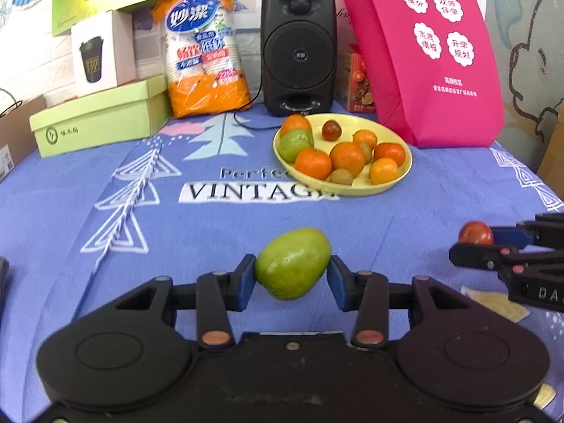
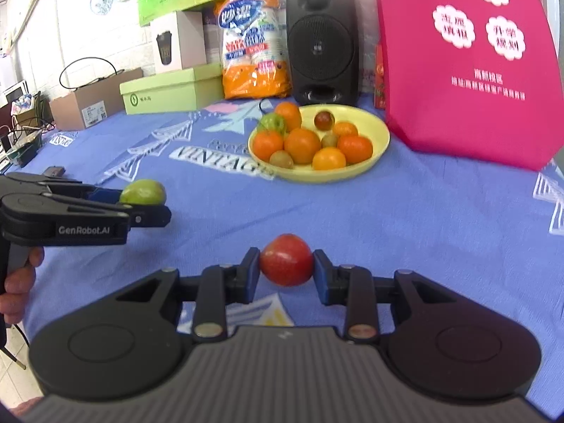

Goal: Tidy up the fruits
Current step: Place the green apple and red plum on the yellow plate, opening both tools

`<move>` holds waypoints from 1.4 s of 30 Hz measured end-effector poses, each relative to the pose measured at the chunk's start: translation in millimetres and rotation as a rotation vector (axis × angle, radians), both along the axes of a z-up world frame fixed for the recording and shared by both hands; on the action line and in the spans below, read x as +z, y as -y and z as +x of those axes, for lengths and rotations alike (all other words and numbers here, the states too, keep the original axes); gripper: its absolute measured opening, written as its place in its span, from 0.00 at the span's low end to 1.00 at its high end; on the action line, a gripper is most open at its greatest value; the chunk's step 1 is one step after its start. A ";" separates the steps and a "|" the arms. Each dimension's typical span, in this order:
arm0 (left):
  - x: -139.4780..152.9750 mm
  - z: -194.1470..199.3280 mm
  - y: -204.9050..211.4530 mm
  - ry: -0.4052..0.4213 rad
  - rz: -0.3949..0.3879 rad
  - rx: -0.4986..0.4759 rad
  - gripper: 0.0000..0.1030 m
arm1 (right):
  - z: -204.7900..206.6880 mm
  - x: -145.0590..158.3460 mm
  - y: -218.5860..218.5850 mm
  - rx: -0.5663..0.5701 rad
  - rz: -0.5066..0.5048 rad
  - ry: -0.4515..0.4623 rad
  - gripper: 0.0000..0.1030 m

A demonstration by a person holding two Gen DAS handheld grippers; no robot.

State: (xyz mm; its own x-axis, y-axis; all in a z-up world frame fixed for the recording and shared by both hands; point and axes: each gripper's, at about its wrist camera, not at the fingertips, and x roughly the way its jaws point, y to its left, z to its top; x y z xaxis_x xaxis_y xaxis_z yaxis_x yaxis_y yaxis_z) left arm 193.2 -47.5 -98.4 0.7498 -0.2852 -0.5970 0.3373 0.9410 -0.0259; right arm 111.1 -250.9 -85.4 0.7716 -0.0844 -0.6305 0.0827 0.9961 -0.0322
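My left gripper (image 1: 292, 275) is shut on a green mango (image 1: 292, 262) and holds it over the blue tablecloth; it also shows in the right wrist view (image 2: 144, 204) at the left with the mango (image 2: 142, 192). My right gripper (image 2: 286, 269) is shut on a red fruit (image 2: 286, 259); it shows in the left wrist view (image 1: 472, 243) at the right with the red fruit (image 1: 476, 233). A yellow plate (image 1: 352, 190) (image 2: 380, 130) farther back holds several oranges, a green mango, small brown fruits and a dark red fruit.
A black speaker (image 1: 298, 49), an orange pack of paper cups (image 1: 204, 53), a green box (image 1: 102, 116) and a pink bag (image 1: 430, 53) stand along the back of the table. A cardboard box (image 2: 91, 102) sits at the far left.
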 end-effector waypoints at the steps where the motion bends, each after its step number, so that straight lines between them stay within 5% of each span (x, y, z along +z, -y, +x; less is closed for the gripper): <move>1: 2.9 3.9 1.8 0.001 -0.002 -0.007 0.42 | 3.1 4.2 1.1 0.002 -0.006 0.009 0.30; 13: 46.5 124.8 59.5 0.057 0.041 -0.063 0.42 | 100.6 26.4 32.2 0.042 -0.088 0.024 0.30; 21: 23.3 208.2 101.4 -0.023 0.080 -0.078 0.42 | 154.1 10.5 53.3 0.044 -0.085 -0.002 0.30; 37: 22.8 213.7 114.6 -0.008 0.043 -0.121 0.42 | 172.1 4.3 57.0 0.050 -0.086 0.008 0.30; 42: 23.7 206.5 118.8 0.019 0.095 -0.139 0.42 | 160.2 11.6 56.3 0.060 -0.108 0.027 0.30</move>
